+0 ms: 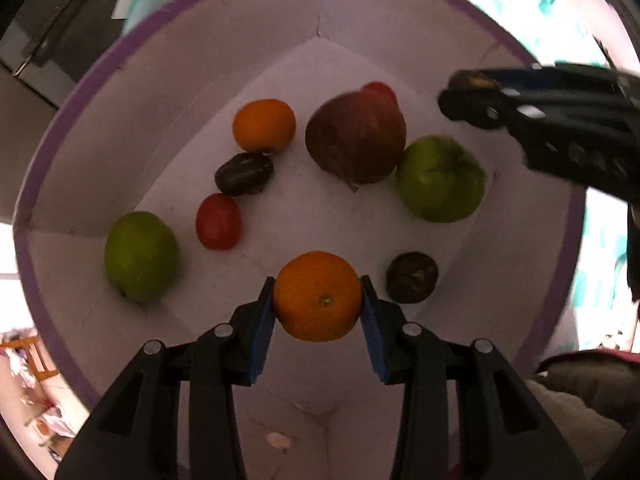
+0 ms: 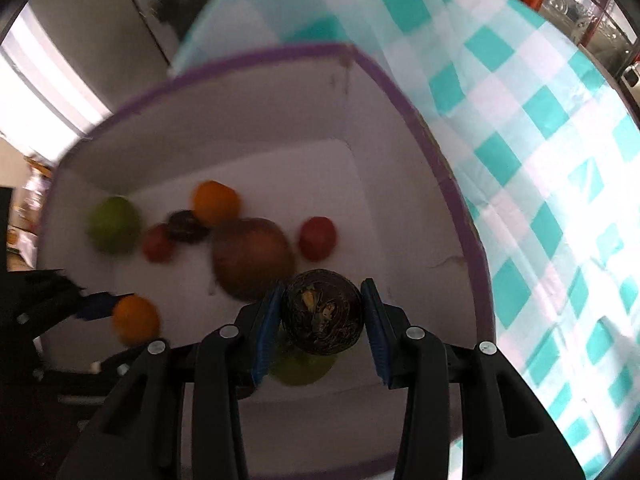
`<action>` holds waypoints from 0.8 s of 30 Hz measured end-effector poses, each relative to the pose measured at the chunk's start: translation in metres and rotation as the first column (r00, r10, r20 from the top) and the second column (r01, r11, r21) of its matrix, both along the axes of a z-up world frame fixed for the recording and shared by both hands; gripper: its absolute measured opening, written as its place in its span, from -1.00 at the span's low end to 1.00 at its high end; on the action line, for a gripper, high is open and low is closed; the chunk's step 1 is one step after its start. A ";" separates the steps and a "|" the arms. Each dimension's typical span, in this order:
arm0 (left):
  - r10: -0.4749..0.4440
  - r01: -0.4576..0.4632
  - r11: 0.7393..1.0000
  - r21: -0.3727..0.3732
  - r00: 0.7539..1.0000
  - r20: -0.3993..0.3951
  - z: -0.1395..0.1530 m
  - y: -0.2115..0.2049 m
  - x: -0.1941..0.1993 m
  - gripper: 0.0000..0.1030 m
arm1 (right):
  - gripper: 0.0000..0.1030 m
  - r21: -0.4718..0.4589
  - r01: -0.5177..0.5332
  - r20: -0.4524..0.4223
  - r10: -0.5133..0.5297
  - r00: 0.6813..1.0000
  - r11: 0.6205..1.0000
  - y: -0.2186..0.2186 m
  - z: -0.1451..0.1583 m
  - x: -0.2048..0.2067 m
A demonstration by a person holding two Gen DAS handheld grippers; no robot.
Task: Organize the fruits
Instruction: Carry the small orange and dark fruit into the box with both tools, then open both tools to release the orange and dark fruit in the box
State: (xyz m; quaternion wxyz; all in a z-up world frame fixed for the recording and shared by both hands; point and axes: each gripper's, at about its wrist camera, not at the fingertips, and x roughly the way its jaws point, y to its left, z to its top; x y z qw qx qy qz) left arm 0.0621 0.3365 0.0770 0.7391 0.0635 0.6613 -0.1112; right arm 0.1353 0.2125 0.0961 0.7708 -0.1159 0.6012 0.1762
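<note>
Our left hand-held gripper (image 1: 318, 295) grips an orange (image 1: 317, 295) above the white box (image 1: 256, 20). Our right hand-held gripper (image 2: 322, 312) grips a dark wrinkled fruit (image 2: 322, 313) over it. Inside: red apple (image 1: 355, 138) at 12 o'clock, green apple (image 1: 440, 179) at 2 o'clock.
</note>
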 end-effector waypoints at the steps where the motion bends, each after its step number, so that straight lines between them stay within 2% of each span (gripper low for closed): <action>1: -0.016 0.016 1.000 0.007 1.000 -0.007 -0.003 0.000 0.002 -0.21 | -0.22 -0.025 0.004 -0.016 -0.004 1.000 1.000 0.001 -0.005 0.002; 5: -0.040 0.040 0.999 0.012 0.999 -0.006 -0.009 -0.001 0.005 -0.20 | -0.22 -0.084 -0.007 -0.062 0.001 0.998 0.996 0.006 -0.023 0.007; 11: -0.050 0.049 0.998 0.039 0.998 0.029 -0.010 -0.005 0.012 -0.19 | -0.21 -0.112 -0.008 -0.069 0.000 0.998 0.994 0.011 -0.030 0.012; 15: -0.046 0.044 0.998 0.052 0.998 0.042 -0.011 -0.003 0.014 -0.19 | -0.21 -0.120 -0.005 -0.093 -0.007 0.996 0.993 0.014 -0.038 0.015; 23: -0.043 0.039 0.997 0.063 0.997 0.057 -0.011 0.000 0.007 -0.18 | -0.19 -0.129 -0.017 -0.086 0.006 0.996 0.991 0.022 -0.046 0.017; 24: -0.040 0.036 0.997 0.063 0.997 0.064 -0.006 -0.004 0.005 -0.16 | -0.14 -0.123 -0.018 -0.083 0.008 0.997 0.992 0.023 -0.045 0.015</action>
